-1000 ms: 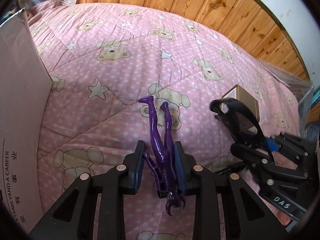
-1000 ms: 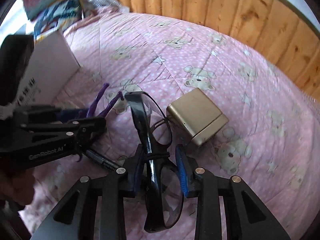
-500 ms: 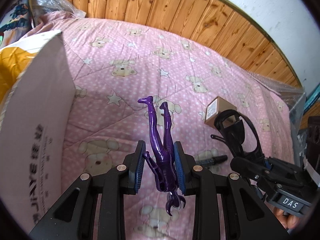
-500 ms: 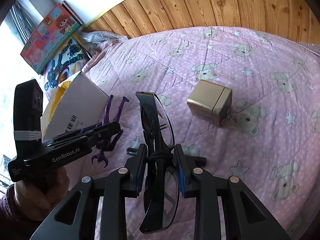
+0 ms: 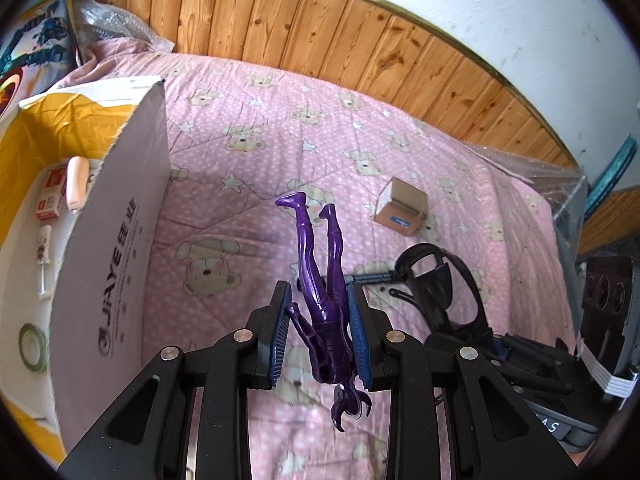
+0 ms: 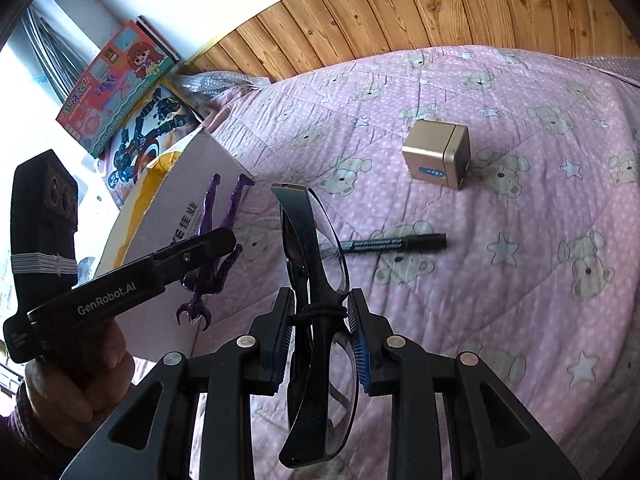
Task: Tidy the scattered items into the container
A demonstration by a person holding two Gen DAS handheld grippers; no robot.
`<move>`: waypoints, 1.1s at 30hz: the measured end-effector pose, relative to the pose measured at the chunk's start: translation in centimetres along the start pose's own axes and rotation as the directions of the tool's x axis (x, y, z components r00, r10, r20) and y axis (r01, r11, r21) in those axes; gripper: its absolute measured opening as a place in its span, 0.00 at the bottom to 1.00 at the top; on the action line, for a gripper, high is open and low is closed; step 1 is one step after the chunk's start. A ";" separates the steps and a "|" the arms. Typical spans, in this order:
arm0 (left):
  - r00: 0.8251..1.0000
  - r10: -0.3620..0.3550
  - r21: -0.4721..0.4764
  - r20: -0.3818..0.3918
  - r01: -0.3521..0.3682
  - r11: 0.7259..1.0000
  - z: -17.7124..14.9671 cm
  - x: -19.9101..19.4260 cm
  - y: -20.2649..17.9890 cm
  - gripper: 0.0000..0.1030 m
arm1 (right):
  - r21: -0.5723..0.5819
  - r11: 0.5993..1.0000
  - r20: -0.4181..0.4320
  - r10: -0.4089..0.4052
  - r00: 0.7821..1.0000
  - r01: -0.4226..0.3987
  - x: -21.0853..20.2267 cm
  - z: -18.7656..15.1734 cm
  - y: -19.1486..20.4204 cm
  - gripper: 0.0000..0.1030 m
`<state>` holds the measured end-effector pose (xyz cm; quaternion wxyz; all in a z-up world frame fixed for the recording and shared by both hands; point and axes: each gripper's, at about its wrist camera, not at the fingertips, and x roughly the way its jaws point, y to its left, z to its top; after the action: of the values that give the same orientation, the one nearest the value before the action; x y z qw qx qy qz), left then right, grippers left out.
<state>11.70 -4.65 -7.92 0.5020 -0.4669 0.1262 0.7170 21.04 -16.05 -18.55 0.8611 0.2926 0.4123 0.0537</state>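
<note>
Two claws, both loaded: left claw (image 5: 319, 334) clamped on purple doll (image 5: 322, 300), legs up, held above the bed (image 5: 248, 160) just right of the cardboard box (image 5: 116, 240). Right claw (image 6: 320, 342) clamped on black glasses (image 6: 316, 280). Gold cube (image 6: 438, 156) and pen (image 6: 394, 243) lie on the bed, well right of the box.

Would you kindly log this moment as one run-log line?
left gripper: shut on purple figure | right gripper: shut on glasses | box: open, beside | pen, gold case: on quilt
</note>
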 end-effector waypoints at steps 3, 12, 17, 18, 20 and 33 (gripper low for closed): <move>1.000 -0.009 0.009 0.010 0.009 1.000 -0.8 -1.3 -0.2 0.29 | 0.004 1.000 0.013 0.007 1.000 -0.007 -0.7 -0.9 0.7 0.28; 0.998 -0.035 0.025 0.050 0.034 0.999 -3.2 -5.2 -0.2 0.29 | -0.017 0.999 0.040 0.028 0.999 -0.027 -2.2 -3.9 3.8 0.28; 0.997 -0.045 0.030 0.068 0.043 0.999 -4.6 -7.0 0.1 0.29 | -0.033 0.999 0.049 0.041 0.998 -0.040 -2.6 -5.3 5.4 0.28; 0.996 -0.048 0.030 0.069 0.046 0.998 -4.9 -7.3 0.1 0.29 | -0.036 0.998 0.051 0.043 0.998 -0.041 -2.8 -5.7 5.7 0.28; 0.996 -0.052 0.030 0.075 0.050 0.998 -5.5 -7.9 0.2 0.29 | -0.043 0.998 0.053 0.049 0.997 -0.047 -3.0 -6.3 6.4 0.28; 0.989 -0.082 0.020 0.120 0.080 0.997 -7.9 -11.6 1.1 0.29 | -0.092 0.994 0.061 0.070 0.996 -0.064 -4.2 -9.0 9.7 0.28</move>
<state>15.73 -17.27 -3.22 0.5410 -0.4235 0.0818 0.7220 13.04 -5.28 -14.79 0.8839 0.2688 0.3715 0.0916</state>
